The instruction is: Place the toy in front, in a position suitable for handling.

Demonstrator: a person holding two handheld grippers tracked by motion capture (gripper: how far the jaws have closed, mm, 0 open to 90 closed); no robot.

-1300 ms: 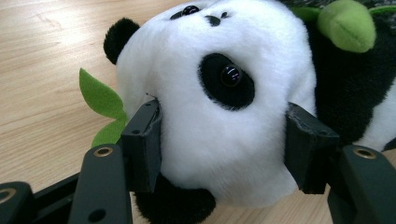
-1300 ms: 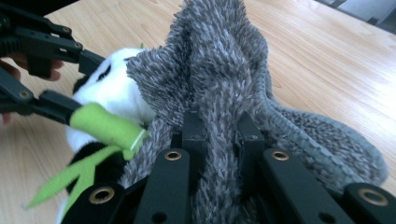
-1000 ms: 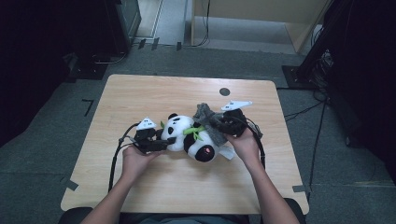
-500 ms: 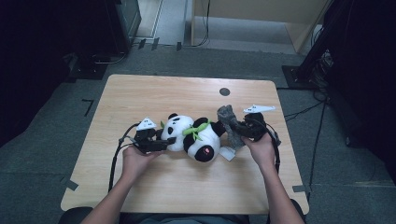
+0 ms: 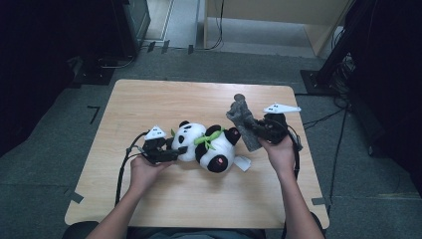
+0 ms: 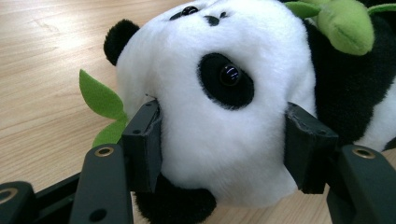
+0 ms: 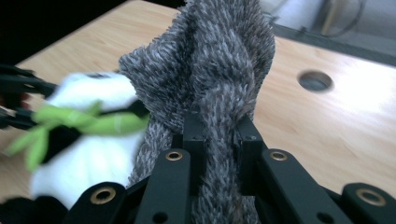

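A black-and-white panda plush (image 5: pixel 209 144) with green leaves lies on its side in the middle of the wooden table (image 5: pixel 199 99). My left gripper (image 5: pixel 174 151) clamps the panda's white head (image 6: pixel 219 112) between its jaws. To the right of the panda, my right gripper (image 5: pixel 254 127) is shut on a grey fuzzy cloth (image 5: pixel 243 119) and holds it off the table. In the right gripper view the grey cloth (image 7: pixel 219 79) bunches up between the two jaws, and the panda (image 7: pixel 88 140) lies blurred at the left.
A white tag (image 5: pixel 242 163) lies on the table by the panda's lower end. A round hole (image 7: pixel 315 80) is in the tabletop behind the cloth. Dark equipment and cables stand on the floor around the table.
My right gripper has carried the grey cloth off the panda's body, to the right and upward. The left gripper and the panda have stayed put.
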